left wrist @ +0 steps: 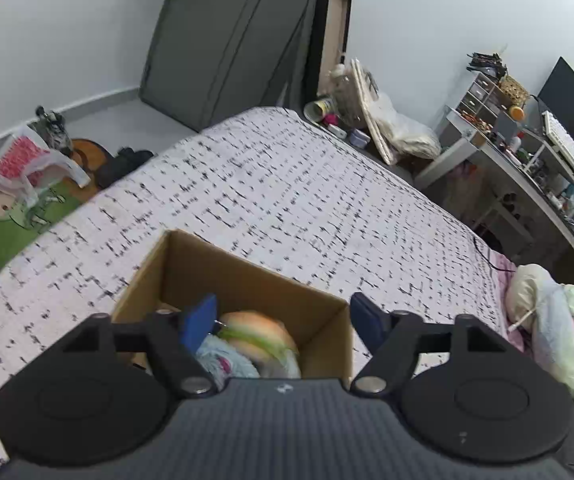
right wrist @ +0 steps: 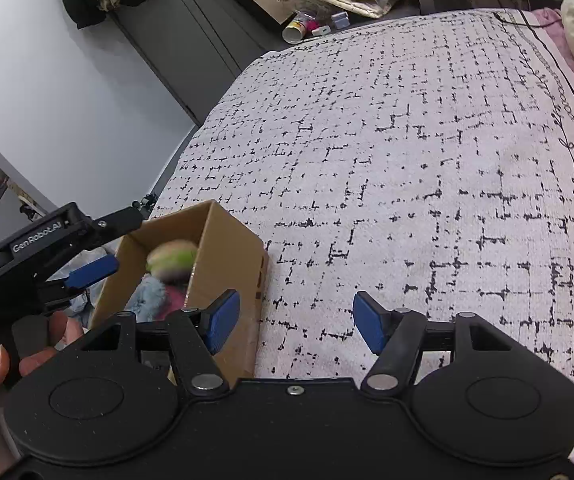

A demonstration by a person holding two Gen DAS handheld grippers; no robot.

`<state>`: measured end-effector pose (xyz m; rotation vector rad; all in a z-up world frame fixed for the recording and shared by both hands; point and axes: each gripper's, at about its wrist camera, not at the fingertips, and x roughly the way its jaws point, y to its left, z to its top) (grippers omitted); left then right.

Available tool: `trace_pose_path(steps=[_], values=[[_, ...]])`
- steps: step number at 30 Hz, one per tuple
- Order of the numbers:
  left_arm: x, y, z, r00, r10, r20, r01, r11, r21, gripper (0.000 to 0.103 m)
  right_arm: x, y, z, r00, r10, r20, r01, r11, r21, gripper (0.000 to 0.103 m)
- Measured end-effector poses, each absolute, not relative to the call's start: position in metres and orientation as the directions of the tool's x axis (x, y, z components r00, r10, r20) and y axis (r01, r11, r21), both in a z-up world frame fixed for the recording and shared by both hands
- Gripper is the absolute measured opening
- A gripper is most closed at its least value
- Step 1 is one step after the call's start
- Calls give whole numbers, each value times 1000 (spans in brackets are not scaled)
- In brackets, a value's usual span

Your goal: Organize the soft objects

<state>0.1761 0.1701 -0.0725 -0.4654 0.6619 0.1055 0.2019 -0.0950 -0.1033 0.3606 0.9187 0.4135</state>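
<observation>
Our left gripper (left wrist: 283,318) hangs spread wide and empty right over the cardboard box (left wrist: 327,344); right gripper (right wrist: 297,320) also spread, empty, box just off its left finger. Below the left gripper, inside the box: plush burger (left wrist: 261,334), round and squashy, on a pale blue fuzzy toy (left wrist: 223,362). Risk, we'd guess: the light, thin-walled box tips or slides on the soft bed (right wrist: 407,160) if a finger clips its rim. Beyond: woven, flecked cover.
</observation>
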Motion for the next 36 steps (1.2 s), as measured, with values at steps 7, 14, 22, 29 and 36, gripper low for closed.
trace_pose_path(steps=[7, 14, 22, 29, 36], values=[[168, 158, -64, 781, -17, -624, -246, 911, -332, 76, 195, -111, -93, 555, 494, -669, -193, 859, 475, 63], [160, 133, -55, 745, -31, -667, -217, 933, -286, 76, 188, -131, -78, 561, 492, -665, -197, 860, 470, 75], [134, 114, -40, 729, -12, -685, -230, 937, -262, 81, 172, -149, -55, 584, 511, -631, -245, 852, 463, 94], [118, 96, -25, 702, 13, -712, -261, 935, -240, 84, 162, -171, -43, 594, 511, -622, -232, 848, 476, 99], [101, 78, -9, 684, 37, -729, -259, 946, -196, 93, 153, -190, -26, 636, 496, -591, -229, 853, 469, 103]])
